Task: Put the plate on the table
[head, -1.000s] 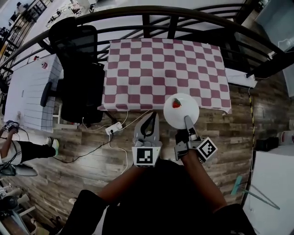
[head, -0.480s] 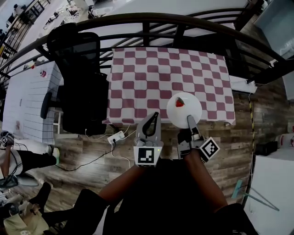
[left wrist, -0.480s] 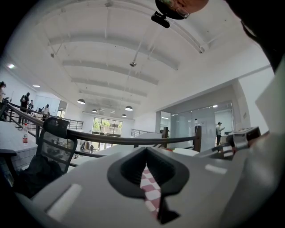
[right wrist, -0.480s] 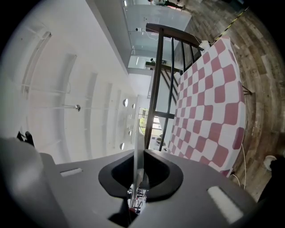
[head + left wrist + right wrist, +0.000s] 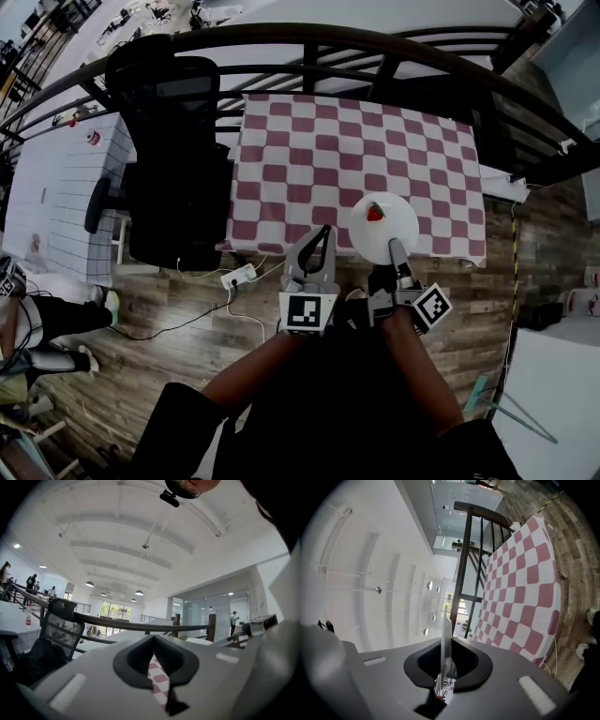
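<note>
Obs., head view: plate [image 5: 386, 234] sits in the lower centre-right of the frame, over the near right corner of the table [image 5: 319, 159] with the red-and-white checked cloth. A small red item [image 5: 375, 213], like a strawberry, lies on the plate's far side.

Right tongs [image 5: 393, 247]: clenched on the plate's near rim. The right gripper view shows the rim edge-on as a thin pale blade [image 5: 445, 634] pinched between the jaws, with the checked cloth filling the right of that frame.

Left tongs [image 5: 323, 236]: closed and holding nothing. The left gripper view shows only a narrow slit with the cloth visible through it. They hang just left of the plate, at the table's near edge, not touching it.

Contact: cannot tell whether the plate's underside rests on the cloth or is held just above it. Its near edge appears to lie at or slightly past the table's front edge.

Status, judged: carry to the table is essentially done and the plate is in the placement zone. Still to do:
- set the plate flat, preferably further in from the edge
- release the right tongs
- draw them back without tipping the plate or rolling the red item

Surroundings: black office chair [image 5: 173, 159] at the table's left; dark railing [image 5: 309, 42] across the top of the frame.
</note>
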Demonstrator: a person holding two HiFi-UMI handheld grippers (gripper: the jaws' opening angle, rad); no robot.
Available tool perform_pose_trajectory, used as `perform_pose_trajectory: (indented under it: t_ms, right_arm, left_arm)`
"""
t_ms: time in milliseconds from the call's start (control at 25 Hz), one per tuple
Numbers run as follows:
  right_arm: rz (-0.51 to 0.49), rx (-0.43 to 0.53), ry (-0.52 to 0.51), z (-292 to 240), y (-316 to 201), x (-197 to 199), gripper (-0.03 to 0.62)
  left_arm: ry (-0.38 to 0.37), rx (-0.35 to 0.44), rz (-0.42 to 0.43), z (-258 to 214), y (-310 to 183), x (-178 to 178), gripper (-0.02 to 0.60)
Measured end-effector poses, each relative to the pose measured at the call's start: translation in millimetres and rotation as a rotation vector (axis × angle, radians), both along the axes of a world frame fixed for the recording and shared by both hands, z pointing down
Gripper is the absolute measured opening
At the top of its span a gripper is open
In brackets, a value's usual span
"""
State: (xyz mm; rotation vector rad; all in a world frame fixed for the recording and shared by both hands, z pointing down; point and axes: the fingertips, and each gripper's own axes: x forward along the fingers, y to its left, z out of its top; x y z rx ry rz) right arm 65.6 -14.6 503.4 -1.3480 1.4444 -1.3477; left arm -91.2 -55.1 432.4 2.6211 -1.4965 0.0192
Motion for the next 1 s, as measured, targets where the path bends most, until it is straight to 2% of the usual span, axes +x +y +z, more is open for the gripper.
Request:
perform_pose_trajectory:
  t_ms: [280, 480, 640, 800, 1000]
  right_arm:
    - [-0.019, -0.018, -0.017, 6.0, -5.8, -4.2, 0.018]
    - [-0.037, -0.024, -0.018, 11.6, -25.9, 0.5, 0.018]
    - [-0.055, -0.027, -0.003, 13.5, -46.6, 5.7, 0.018]
    - [-0.062, -0.037, -0.018, 18.7, -66.8, 11.1, 0.018]
    - [-0.053, -0.039, 0.004, 25.4, -93.2, 32.1, 0.018]
  left_arm:
    - [0.025, 0.007, 0.007, -3.8, -7.2, 15.1, 0.009]
    - [-0.005, -0.008, 0.002, 1.6, -23.0, 21.2, 0.009]
    - [0.001, -0.007, -0.02, -2.8, -39.7, 20.1, 0.009]
    - [-0.035, -0.009, -0.034, 6.2, -58.7, 23.2, 0.009]
    - [-0.051, -0.016, -0.027, 11.3, -83.5, 40.9, 0.009]
